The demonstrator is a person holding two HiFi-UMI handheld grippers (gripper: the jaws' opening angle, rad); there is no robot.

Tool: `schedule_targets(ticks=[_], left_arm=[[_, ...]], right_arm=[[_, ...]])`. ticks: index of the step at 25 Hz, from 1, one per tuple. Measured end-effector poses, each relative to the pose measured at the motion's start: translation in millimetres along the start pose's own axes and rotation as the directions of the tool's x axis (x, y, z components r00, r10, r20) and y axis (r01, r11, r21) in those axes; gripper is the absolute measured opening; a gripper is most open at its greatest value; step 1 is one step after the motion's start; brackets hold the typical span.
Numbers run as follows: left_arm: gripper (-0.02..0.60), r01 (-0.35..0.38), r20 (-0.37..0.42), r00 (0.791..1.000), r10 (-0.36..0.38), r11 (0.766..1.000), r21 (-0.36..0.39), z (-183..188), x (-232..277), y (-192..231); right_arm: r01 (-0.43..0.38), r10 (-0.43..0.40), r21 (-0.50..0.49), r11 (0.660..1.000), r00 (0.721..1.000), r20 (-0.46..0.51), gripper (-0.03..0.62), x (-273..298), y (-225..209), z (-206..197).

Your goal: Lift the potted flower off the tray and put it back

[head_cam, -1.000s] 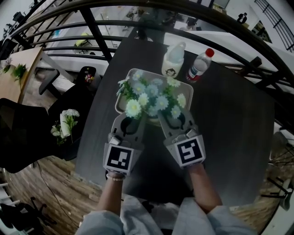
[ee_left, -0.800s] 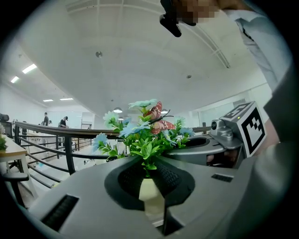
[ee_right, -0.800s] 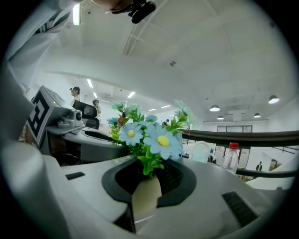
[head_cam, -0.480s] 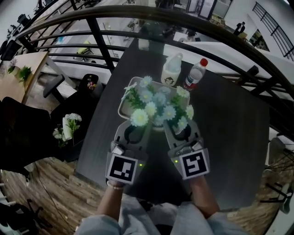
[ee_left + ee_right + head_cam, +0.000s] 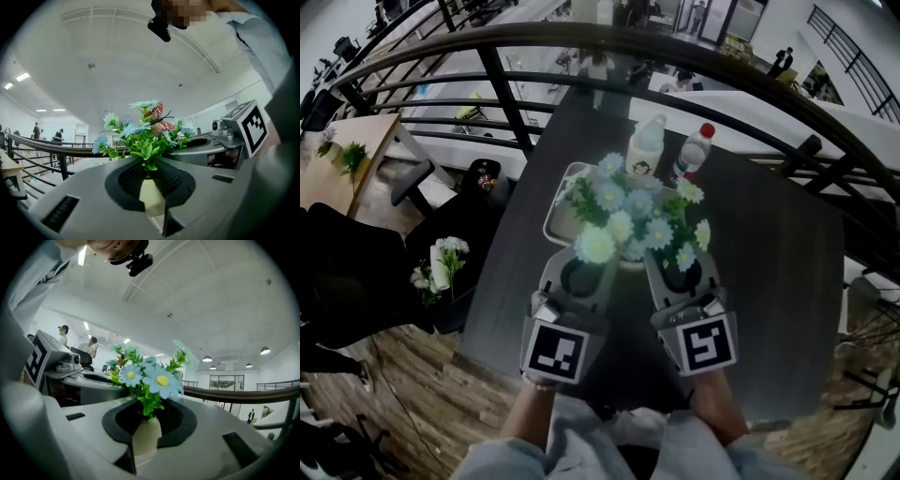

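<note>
The potted flower (image 5: pixel 633 220), pale blue and white daisies over green leaves, hangs above the pale tray (image 5: pixel 560 208) on the dark table. Its cream pot (image 5: pixel 151 199) sits between my left gripper's (image 5: pixel 581 267) jaws, which are shut on its wall. My right gripper (image 5: pixel 680 267) is shut on the other side of the pot (image 5: pixel 146 436). Both grippers point level, side by side, with the blooms spread over their tips. A small butterfly ornament (image 5: pixel 158 119) sticks up among the flowers. Most of the pot is hidden by the jaws and leaves.
A white bottle (image 5: pixel 645 150) and a red-capped water bottle (image 5: pixel 694 155) stand just behind the tray. A dark railing (image 5: pixel 675 47) runs beyond the table (image 5: pixel 769 281). Another vase of white flowers (image 5: pixel 441 267) stands lower down, left of the table's edge.
Both grippers have risen together with the potted flower, which now looks larger and nearer the camera. More of the tray's left rim shows beneath it.
</note>
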State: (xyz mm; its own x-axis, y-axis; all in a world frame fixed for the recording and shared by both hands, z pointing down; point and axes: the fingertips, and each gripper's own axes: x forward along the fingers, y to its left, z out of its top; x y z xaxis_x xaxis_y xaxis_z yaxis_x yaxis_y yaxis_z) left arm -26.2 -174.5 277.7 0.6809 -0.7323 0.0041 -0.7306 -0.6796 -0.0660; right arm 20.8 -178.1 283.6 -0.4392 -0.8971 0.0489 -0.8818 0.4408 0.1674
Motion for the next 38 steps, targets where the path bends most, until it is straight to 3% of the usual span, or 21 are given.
schedule_targets(ticks=[6,38], left_arm=[[0.037,0.017,0.040,0.999,-0.018,1.000,0.007,17.4,-2.8,-5.0],[0.037,0.013,0.041,0.999,-0.013,1.000,-0.001,14.4,-5.3,-4.9]], right_arm=[[0.031,-0.031,-0.014,0.999,0.999,0.019,0.069,-7.4,-2.9,17.2],[0.021,-0.021,0.003,1.000,0.999,0.035,0.069,-8.4,-0.5,16.6]])
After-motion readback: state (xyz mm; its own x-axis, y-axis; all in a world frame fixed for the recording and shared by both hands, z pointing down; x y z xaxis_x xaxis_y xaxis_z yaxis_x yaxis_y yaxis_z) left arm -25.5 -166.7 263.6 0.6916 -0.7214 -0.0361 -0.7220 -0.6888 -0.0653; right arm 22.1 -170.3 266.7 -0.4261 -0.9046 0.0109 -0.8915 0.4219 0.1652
